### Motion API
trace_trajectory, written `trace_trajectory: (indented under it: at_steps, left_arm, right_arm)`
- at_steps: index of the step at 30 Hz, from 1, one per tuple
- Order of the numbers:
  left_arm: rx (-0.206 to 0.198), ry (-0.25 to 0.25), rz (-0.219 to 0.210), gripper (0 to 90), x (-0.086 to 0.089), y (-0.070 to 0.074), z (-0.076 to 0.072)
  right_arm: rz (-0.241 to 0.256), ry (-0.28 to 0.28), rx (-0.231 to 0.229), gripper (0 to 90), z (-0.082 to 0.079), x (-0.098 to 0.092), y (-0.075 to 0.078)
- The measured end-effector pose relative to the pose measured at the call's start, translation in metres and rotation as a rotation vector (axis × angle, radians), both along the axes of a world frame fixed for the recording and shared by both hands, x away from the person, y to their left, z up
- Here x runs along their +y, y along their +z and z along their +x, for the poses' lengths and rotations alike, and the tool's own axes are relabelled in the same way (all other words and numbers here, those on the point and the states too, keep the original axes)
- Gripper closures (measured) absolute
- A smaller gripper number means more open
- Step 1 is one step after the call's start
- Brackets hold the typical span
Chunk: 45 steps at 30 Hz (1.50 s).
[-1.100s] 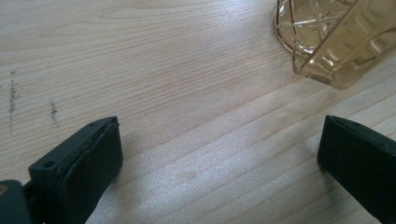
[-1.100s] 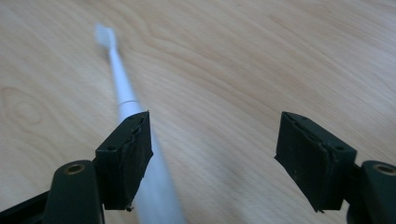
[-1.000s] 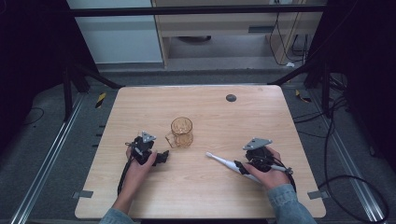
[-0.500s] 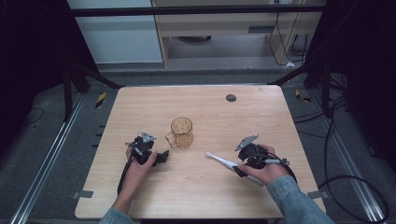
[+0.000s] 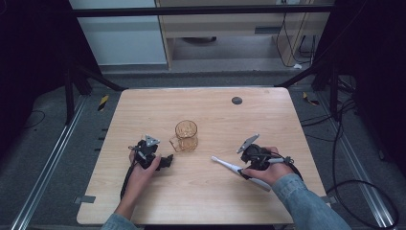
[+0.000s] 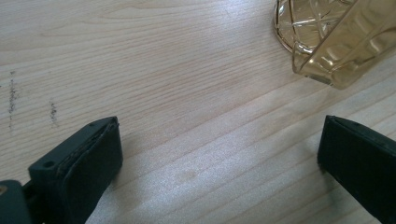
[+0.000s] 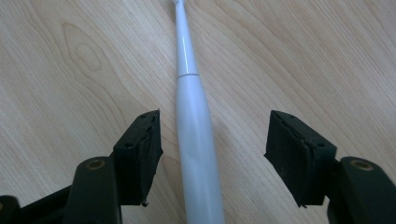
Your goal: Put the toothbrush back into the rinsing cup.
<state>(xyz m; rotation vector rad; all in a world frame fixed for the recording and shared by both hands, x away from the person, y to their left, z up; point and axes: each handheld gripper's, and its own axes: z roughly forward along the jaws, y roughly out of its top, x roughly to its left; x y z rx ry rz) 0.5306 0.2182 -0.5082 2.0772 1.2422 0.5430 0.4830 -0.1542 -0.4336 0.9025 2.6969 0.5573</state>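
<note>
- The white electric toothbrush (image 7: 194, 135) lies flat on the wooden table (image 5: 210, 115), its long axis running between the right gripper (image 7: 212, 154) jaws, which stand apart on either side.
- The left gripper (image 6: 219, 163), jaws also apart and empty, rests near the amber glass mug (image 6: 336, 37).

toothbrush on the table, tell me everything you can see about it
The toothbrush is a slim, smooth white wand that looks like glossy plastic: a thicker handle, a seam ring, then a thinner neck. The brush end is too small to make out. It lies flat on the wooden table, slanted, to the right of the amber glass mug and apart from it. The right gripper straddles its handle with jaws open on either side, neither pad clearly touching it.
</note>
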Motion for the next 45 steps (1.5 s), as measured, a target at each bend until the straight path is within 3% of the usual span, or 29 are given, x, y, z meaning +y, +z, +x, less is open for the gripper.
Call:
trace_trajectory:
  at_steps: [13,20,28,45]
  left_arm:
    - [0.002,-0.001,0.001,0.0,0.000,0.000,0.001]
    - [0.001,-0.002,0.001,0.0,0.000,0.000,0.001]
    - [0.000,-0.003,0.000,0.0,0.000,0.000,0.001]
    - [0.000,-0.006,-0.001,0.0,0.000,0.000,0.001]
  right_arm:
    - [-0.003,0.028,0.051,35.0,0.007,0.016,-0.009]
    - [-0.043,0.056,0.068,37.4,0.012,0.024,-0.015]
    - [-0.081,0.057,0.111,46.4,0.021,0.025,-0.025]
    - [-0.120,0.085,0.186,66.1,0.030,0.025,-0.032]
